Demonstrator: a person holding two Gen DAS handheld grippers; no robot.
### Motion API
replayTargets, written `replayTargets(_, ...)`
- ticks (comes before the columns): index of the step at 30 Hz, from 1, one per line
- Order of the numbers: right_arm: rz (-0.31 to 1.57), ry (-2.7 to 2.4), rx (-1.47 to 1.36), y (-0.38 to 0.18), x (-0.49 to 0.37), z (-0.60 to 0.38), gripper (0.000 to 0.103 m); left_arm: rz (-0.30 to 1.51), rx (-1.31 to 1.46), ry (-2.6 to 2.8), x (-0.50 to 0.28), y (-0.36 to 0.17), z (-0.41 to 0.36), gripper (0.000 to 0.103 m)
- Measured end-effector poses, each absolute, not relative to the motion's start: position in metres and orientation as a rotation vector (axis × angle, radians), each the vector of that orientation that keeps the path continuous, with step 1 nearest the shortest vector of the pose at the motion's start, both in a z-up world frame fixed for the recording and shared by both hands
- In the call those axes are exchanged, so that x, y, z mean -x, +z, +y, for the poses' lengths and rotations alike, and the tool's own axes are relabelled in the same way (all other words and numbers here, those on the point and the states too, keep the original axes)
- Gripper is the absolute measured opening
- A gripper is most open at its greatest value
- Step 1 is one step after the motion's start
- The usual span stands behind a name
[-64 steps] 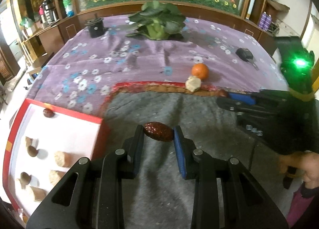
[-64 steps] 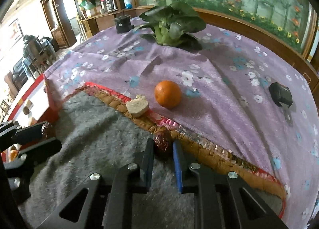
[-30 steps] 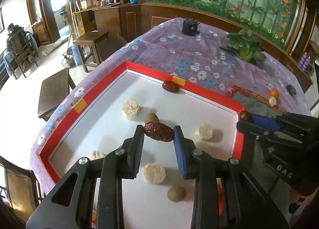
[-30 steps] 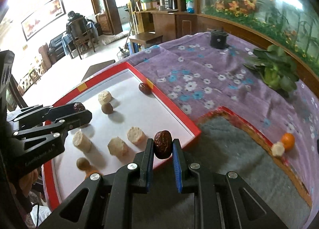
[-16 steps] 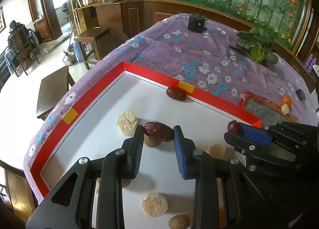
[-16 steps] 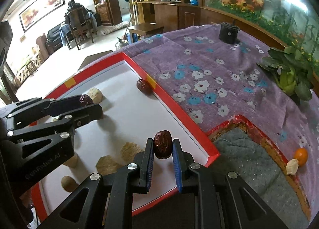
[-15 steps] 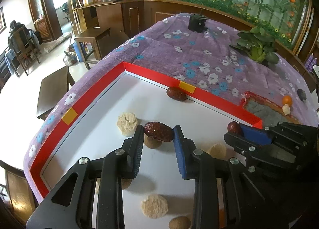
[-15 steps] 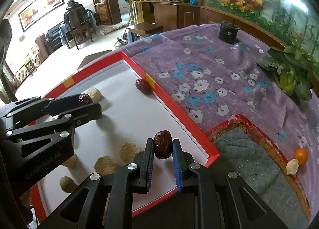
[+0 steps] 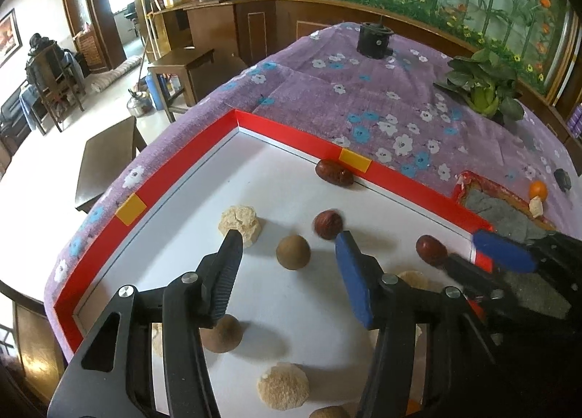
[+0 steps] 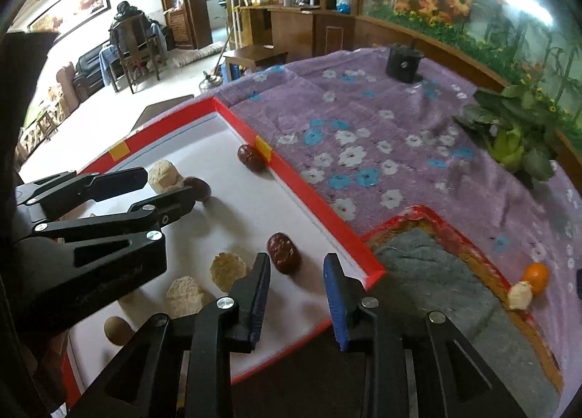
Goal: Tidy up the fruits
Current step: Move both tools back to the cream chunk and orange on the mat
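No lettering comes through clearly here: the embossed marking on the left gripper [image 10: 171, 189] body is too dark to read, and the yellow tags [image 9: 354, 160] on the tray [image 9: 283, 131] are blank.

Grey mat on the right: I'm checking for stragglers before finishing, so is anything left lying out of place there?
Yes: an orange and a pale chunk sit at the grey mat's far edge, outside the red-rimmed tray.

Left hand-held gripper [image 9: 287, 243] tilted downward, jaws just opened wide, right hand-held gripper [image 10: 296, 265] likewise, nothing gripped
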State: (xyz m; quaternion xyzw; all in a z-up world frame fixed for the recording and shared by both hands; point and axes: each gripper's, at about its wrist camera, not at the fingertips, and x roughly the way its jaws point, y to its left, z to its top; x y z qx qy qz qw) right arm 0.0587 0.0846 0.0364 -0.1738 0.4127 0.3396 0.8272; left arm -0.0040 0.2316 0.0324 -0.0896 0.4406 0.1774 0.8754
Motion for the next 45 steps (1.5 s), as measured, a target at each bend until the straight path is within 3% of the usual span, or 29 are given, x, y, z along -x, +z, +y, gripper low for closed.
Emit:
replayTargets(5, 0.794, 0.638, 0.33, 0.062, -0.048, 0.053, 0.031, 0.883, 0.186, 0.362, 0.011, 0.047, 0.221, 0.054)
replayTargets(7, 0.762, 0.58, 0.336, 0.07, -0.045, 0.036, 0.041, 0.865, 0.187, 0.346, 0.013, 0.055, 0.214, 0.054)
replayTargets(9, 0.746, 0.522, 0.35, 0.073, -0.044, 0.019, 0.044, 0.849, 0.186, 0.33, 0.015, 0.062, 0.205, 0.054)
replayTargets(29, 0.779, 0.109, 0.2, 0.072, -0.021, -0.2, 0.045, 0.862, 0.07, 0.081, -0.002, 0.077, 0.056, 0.053)
replayTargets(45, 0.805, -0.054, 0.081, 0.064, -0.01, -0.301, 0.046, 0.889, 0.006, 0.032, -0.012, 0.07, 0.008, 0.053)
